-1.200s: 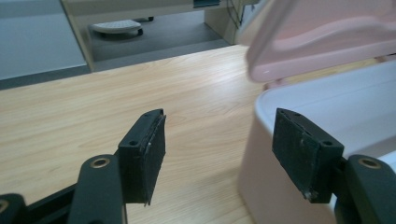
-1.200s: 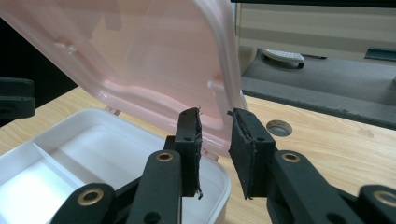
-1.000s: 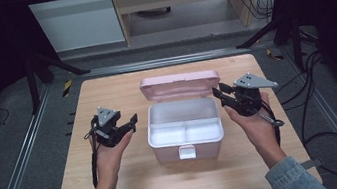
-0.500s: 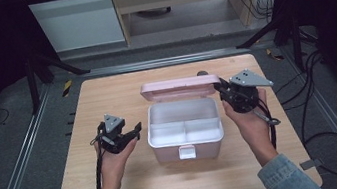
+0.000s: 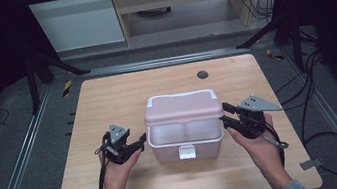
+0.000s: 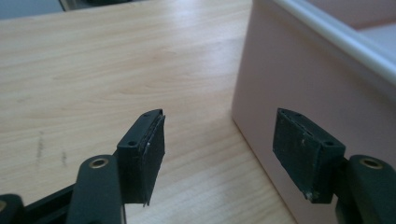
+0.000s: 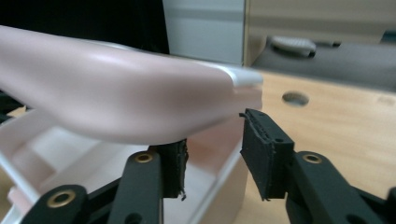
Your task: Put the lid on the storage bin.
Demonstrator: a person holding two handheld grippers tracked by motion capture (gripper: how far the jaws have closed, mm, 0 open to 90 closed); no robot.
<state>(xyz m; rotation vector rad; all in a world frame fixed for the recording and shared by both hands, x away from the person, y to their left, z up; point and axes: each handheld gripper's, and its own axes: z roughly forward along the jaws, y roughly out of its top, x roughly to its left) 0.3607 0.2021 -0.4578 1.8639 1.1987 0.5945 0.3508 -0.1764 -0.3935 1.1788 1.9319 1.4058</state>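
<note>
A pink lunch box stands mid-table; its base (image 5: 186, 140) has a white latch in front. Its lid (image 5: 182, 107) hangs tilted over the base, partly lowered. My left gripper (image 5: 142, 141) is open beside the box's left wall. In the left gripper view that wall (image 6: 289, 74) lies just behind the right pad (image 6: 306, 154) of this gripper (image 6: 219, 140). My right gripper (image 5: 224, 114) sits at the box's right side. In the right gripper view this gripper (image 7: 215, 144) has just been opening; the blurred lid (image 7: 116, 93) and the base's rim pass between the pads, unpressed.
The wooden table (image 5: 154, 81) has a round hole (image 5: 202, 74) at the back, also seen as the hole (image 7: 295, 98) in the right gripper view. Black cables (image 5: 319, 102) trail off the right side. Metal rails run along the floor at both sides.
The lid has swung from lying open behind the base to hanging over it. My right gripper came down and toward me from the lid's corner. My left gripper sank closer to the box.
</note>
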